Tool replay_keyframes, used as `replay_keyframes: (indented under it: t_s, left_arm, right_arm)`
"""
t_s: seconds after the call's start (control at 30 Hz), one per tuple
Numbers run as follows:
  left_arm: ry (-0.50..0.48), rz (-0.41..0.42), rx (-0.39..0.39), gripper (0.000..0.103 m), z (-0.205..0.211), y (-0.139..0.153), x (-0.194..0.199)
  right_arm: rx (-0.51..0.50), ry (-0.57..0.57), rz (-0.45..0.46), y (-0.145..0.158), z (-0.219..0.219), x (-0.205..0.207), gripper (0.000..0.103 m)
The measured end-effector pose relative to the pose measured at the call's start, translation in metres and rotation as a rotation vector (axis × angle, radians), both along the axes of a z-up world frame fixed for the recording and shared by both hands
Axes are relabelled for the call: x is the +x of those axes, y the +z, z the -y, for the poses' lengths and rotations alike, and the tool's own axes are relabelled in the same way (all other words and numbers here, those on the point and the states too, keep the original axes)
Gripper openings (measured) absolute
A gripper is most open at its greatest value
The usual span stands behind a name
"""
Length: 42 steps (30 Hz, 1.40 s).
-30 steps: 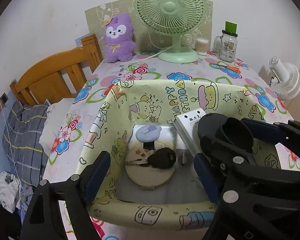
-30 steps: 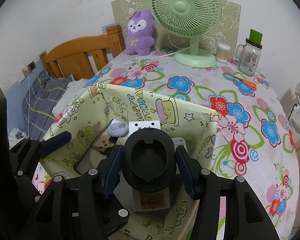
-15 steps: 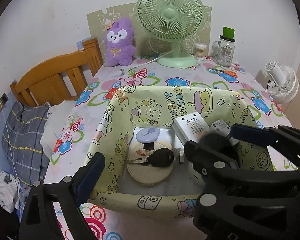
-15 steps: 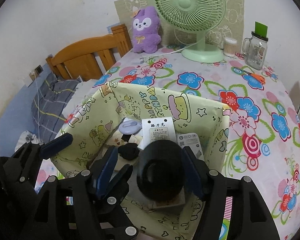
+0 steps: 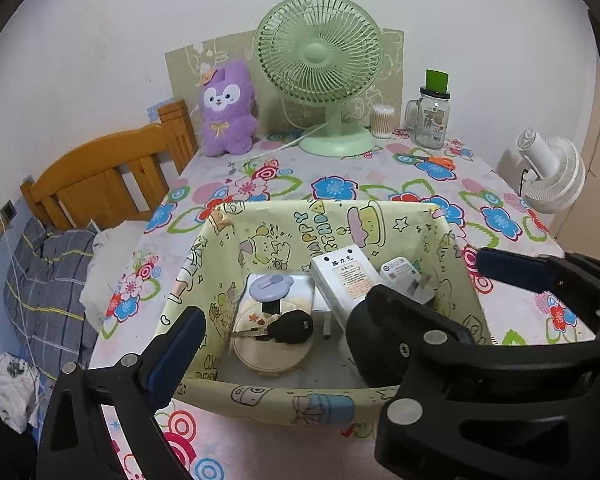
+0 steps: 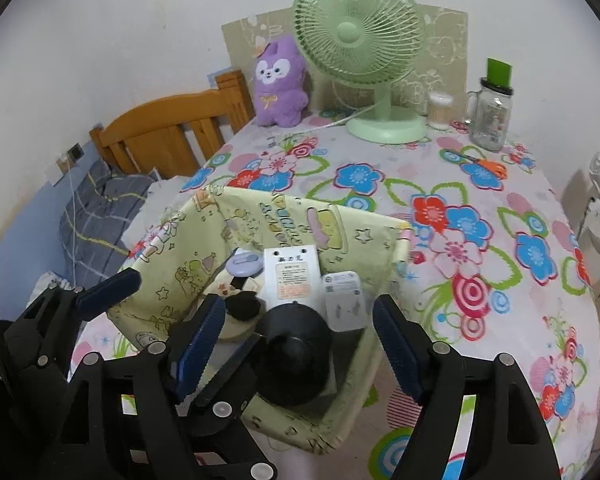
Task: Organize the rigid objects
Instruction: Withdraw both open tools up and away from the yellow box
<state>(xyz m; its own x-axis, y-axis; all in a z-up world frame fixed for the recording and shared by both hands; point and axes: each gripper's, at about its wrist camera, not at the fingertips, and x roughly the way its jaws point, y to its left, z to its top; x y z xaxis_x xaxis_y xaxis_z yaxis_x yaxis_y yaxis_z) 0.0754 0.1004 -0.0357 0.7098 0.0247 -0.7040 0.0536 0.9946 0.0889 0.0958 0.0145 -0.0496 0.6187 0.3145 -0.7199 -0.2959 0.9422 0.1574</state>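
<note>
A yellow cartoon-print fabric basket (image 5: 284,400) (image 6: 340,220) stands on the floral table. In it lie a white labelled box (image 5: 346,276) (image 6: 292,276), a white plug adapter (image 5: 400,274) (image 6: 344,300), a round cream tin (image 5: 272,348), a black key fob (image 5: 292,328) and a lavender lid (image 5: 270,286). A black round object (image 6: 296,356) (image 5: 370,340) rests in the basket's near right corner. My right gripper (image 6: 298,304) hovers over it. Its jaws are opening and both pads stand clear of the object. My left gripper (image 5: 338,288) hangs over the basket, jaws opening wide, gripping nothing.
At the back of the table stand a green fan (image 5: 320,60), a purple plush (image 5: 228,108), a cotton-swab pot (image 5: 382,120) and a glass jar (image 5: 430,118), with orange scissors (image 5: 440,160) nearby. A white fan (image 5: 552,176) stands at the right. A wooden bed frame (image 5: 100,176) is on the left.
The right gripper's jaws have spread apart off the black round object, which now sits lower in the basket. Both grippers have drawn back and up. The left jaws have widened.
</note>
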Motion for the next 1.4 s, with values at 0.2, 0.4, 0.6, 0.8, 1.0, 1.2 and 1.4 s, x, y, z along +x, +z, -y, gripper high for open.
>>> replay_keyframes:
  t_s: [0.2, 0.4, 0.6, 0.8, 1.0, 1.2, 1.4]
  left_arm:
    - [-0.016, 0.014, 0.001, 0.101, 0.014, 0.006, -0.006]
    - [-0.038, 0.021, -0.002, 0.101, 0.032, 0.01, -0.011]
    - [-0.058, 0.033, -0.005, 0.101, 0.051, 0.014, -0.016]
    - [-0.076, 0.043, -0.011, 0.101, 0.068, 0.018, -0.02]
    - [-0.079, 0.07, -0.014, 0.102, 0.081, 0.025, -0.028]
    - [-0.084, 0.095, -0.011, 0.103, 0.093, 0.032, -0.038]
    - [-0.082, 0.125, -0.023, 0.103, 0.1, 0.041, -0.05]
  right_arm:
    - [0.005, -0.021, 0.013, 0.005, 0.016, -0.008, 0.086]
    - [0.003, -0.052, 0.018, 0.008, 0.033, -0.016, 0.087]
    - [-0.007, -0.09, 0.04, 0.013, 0.053, -0.024, 0.091]
    - [-0.007, -0.122, 0.053, 0.017, 0.073, -0.03, 0.094]
    - [-0.026, -0.168, 0.086, 0.023, 0.092, -0.041, 0.095]
    - [-0.032, -0.186, 0.123, 0.031, 0.107, -0.053, 0.097]
    - [-0.046, -0.209, 0.173, 0.042, 0.121, -0.07, 0.098]
